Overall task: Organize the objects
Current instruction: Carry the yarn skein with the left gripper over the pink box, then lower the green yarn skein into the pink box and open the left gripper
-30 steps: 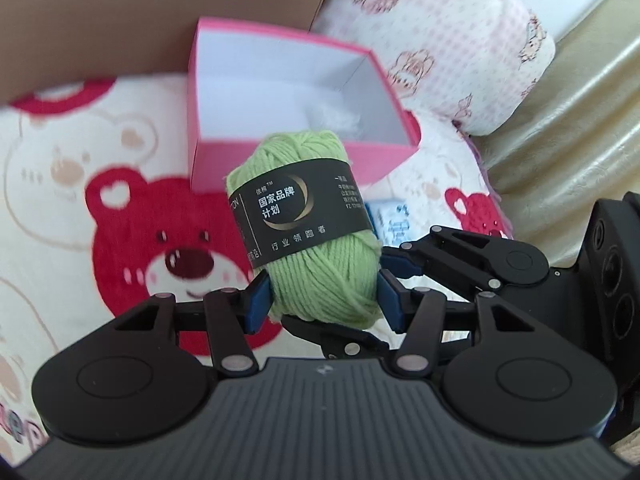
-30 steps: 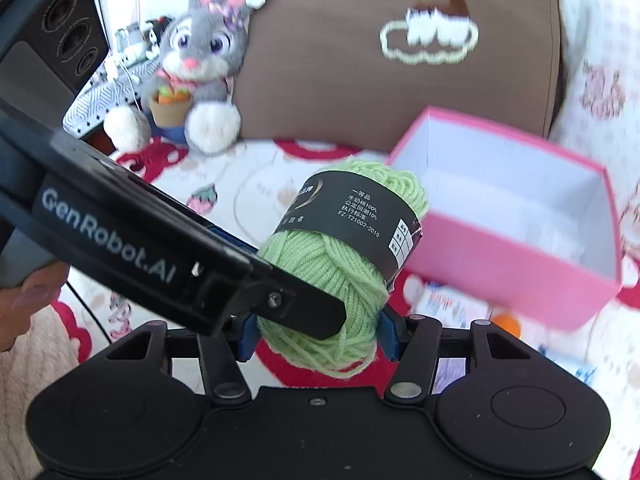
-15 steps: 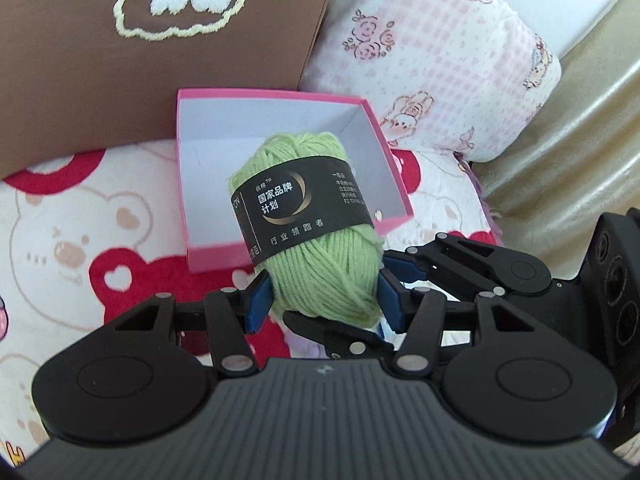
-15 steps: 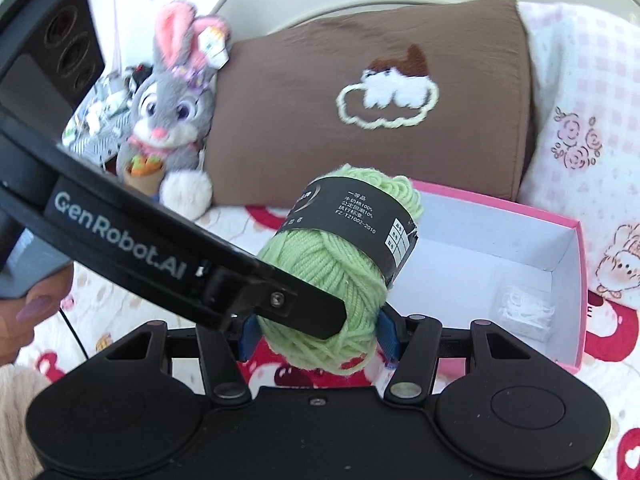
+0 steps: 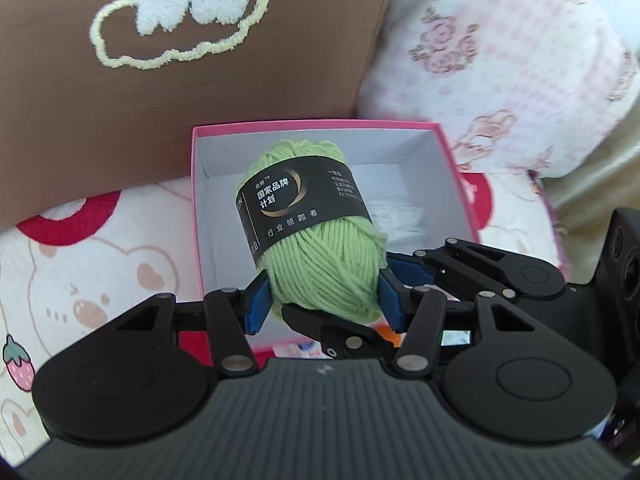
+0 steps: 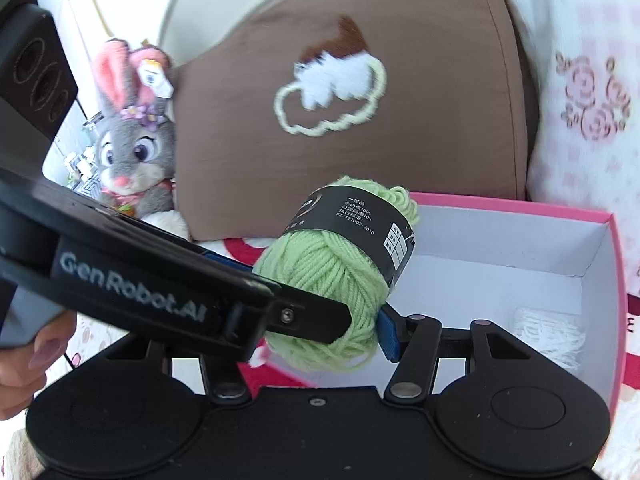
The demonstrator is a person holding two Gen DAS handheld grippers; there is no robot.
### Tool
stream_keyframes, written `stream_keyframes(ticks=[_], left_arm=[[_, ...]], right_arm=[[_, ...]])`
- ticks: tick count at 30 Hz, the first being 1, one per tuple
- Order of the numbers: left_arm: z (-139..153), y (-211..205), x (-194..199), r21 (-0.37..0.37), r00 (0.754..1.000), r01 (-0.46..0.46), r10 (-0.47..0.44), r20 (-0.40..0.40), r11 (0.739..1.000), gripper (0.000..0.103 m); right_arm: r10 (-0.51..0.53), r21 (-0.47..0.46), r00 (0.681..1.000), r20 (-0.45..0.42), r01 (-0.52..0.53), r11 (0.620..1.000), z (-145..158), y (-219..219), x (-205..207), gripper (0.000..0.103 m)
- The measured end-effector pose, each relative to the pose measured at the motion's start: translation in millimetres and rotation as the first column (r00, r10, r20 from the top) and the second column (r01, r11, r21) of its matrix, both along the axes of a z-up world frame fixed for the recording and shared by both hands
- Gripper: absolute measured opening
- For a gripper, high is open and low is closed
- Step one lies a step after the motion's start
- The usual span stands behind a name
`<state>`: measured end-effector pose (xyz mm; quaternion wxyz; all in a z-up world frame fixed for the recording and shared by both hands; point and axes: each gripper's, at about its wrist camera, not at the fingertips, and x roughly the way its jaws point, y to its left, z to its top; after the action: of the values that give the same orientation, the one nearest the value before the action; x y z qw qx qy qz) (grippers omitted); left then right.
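Observation:
A green yarn ball (image 5: 320, 256) with a black paper band hangs in the air, gripped from two sides. My left gripper (image 5: 324, 305) is shut on its lower half, blue pads pressed into the wool. My right gripper (image 6: 320, 338) is shut on the same yarn ball (image 6: 332, 276); its left pad is hidden behind the left gripper's finger (image 6: 304, 314). Below and behind the ball stands an open pink box (image 5: 195, 200) with a white inside, also in the right wrist view (image 6: 616, 280). A small white bundle (image 6: 548, 332) lies in the box.
A brown pillow (image 5: 200, 100) with a stitched cloud leans right behind the box, a pink floral pillow (image 5: 500, 60) to its right. A grey bunny plush (image 6: 132, 148) sits at the left. A bear-print blanket (image 5: 80, 264) covers the surface. A person's hand (image 6: 36, 360) holds the left gripper.
Both grippers have carried the yarn ball together toward the pillows. The pink box now lies directly under and behind the ball. Both grips are unchanged.

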<state>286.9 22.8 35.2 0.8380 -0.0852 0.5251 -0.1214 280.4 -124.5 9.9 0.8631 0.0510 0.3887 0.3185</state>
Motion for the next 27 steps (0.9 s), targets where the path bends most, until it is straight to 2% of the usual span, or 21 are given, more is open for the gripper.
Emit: stream_keyframes(ticks=[7,12,21,27], left_arm=[[-40.5,-0.9,48.1,0.033,0.995,-0.045,0.048,-0.087,0.998,0.052],[-56.4,-0.5,65.5,0.041,0.992,-0.052,0.057,-0.116,0.998,0.05],[-75.8,-8.8,84.6,0.086,0.982,-0.054,0.069,-0.173,0.995,0.049],[-93.7,-6.0,86.1,0.078,0.975,-0.072,0.086,-0.204,0.994,0.049]], right_arm=[[0.019,-0.032,0.998,-0.057,-0.021,0.999,-36.4,6.8,44.3,0.061],[0.096,-0.059,0.993,-0.063,-0.099,0.993,-47.0,6.3,65.7,0.061],[0.091,-0.113,0.99,-0.107,-0.103,0.988,-64.2,16.6,77.2,0.061],[0.096,-0.16,0.987,-0.129,-0.117,0.98,-77.9,24.5,76.9,0.061]])
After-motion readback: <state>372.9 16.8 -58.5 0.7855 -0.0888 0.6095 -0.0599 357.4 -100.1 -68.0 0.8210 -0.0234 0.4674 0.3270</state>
